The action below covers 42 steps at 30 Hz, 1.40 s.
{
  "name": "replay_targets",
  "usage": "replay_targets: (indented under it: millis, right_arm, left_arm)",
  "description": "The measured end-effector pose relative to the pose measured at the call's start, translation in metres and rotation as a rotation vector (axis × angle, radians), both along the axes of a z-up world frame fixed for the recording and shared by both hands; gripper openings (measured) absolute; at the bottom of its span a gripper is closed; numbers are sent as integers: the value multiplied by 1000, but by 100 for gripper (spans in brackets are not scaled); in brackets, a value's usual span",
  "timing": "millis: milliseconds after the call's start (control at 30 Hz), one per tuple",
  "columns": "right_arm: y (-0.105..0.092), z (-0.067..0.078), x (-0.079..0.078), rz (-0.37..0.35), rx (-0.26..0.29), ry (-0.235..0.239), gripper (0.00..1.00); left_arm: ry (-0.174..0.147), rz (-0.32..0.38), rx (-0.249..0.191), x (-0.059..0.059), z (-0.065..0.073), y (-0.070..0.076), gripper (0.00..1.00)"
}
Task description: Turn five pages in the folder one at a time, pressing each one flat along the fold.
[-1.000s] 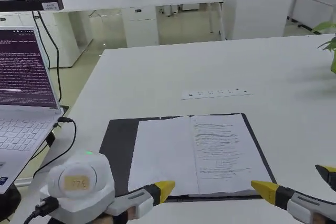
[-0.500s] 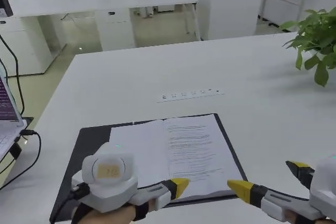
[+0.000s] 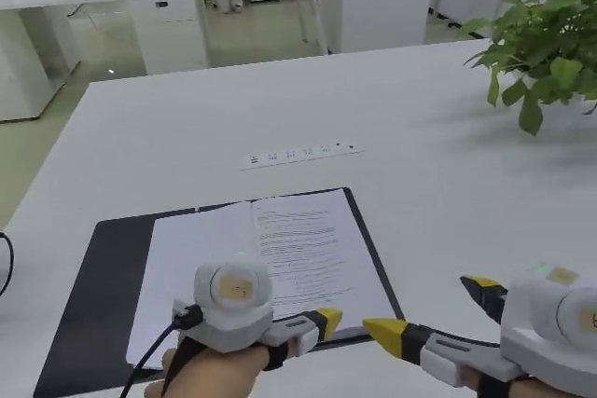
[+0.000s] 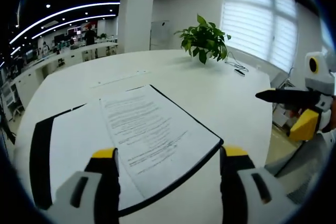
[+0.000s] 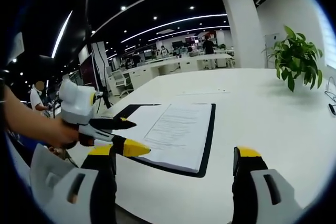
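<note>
The black folder [image 3: 103,277] lies open on the white table, a blank sheet on its left and a printed page [image 3: 303,249] on its right. My left gripper [image 3: 317,322] hovers open at the folder's near edge. In the left gripper view [image 4: 169,153] one jaw is over the printed page [image 4: 142,124] and the other is past the folder's near right corner. My right gripper [image 3: 434,308] is open just right of that corner, holding nothing. The right gripper view [image 5: 174,152] faces the folder [image 5: 207,129] and the left gripper [image 5: 131,136].
A potted plant [image 3: 546,44] stands at the table's far right. A strip of sockets [image 3: 298,153] is set into the table beyond the folder. A cable [image 3: 149,356] trails from the left gripper. Office desks stand behind.
The head camera has swung right, so the laptop has left the picture. My left gripper has shifted right along the folder's near edge, from the fold to the printed page. Both grippers stay open.
</note>
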State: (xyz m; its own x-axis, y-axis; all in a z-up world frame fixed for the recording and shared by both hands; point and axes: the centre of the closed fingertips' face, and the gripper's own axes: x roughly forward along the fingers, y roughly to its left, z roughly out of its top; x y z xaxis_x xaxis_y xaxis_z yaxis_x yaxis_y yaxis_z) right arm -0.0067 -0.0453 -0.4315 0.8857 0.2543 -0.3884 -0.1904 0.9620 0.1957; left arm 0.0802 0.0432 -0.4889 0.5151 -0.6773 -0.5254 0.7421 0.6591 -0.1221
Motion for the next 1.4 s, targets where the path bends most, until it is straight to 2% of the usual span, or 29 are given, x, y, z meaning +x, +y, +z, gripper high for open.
replay_targets:
  millis: [233, 333, 500, 600, 667, 700, 800, 1100, 1233, 1300, 1400]
  right_arm:
    - [1, -3, 0, 18, 9, 8, 91]
    - [-2, -6, 0, 13, 18, 12, 91]
    - [-4, -9, -1, 4, 31, 21, 90]
    - [-4, -10, -2, 5, 30, 26, 90]
    - [-5, -11, -1, 2, 34, 28, 90]
    - [-5, -12, -1, 2, 36, 30, 90]
    - [-5, -14, -1, 3, 35, 37, 89]
    - [-3, -19, 1, 16, 31, 50, 89]
    - [-1, -19, 1, 22, 28, 54, 88]
    - [-1, -20, 1, 24, 25, 55, 88]
    - [-1, -20, 1, 28, 23, 59, 88]
  left_arm:
    - [8, -29, 13, 1, -25, -34, 74]
    - [15, -26, 9, 1, -33, -43, 73]
    - [1, 0, 9, 7, -43, -53, 72]
    - [0, 21, 35, 10, -51, -51, 71]
    - [14, 24, 56, 8, -60, -49, 70]
    - [-29, 17, 69, 11, -59, -49, 69]
    - [-54, 22, 82, 11, -61, -48, 67]
    - [-96, 3, 38, 11, -61, -45, 64]
    - [-98, 11, 24, 13, -60, -44, 61]
    - [-93, 18, 14, 14, -59, -43, 56]
    - [-92, 21, 8, 14, -59, -43, 56]
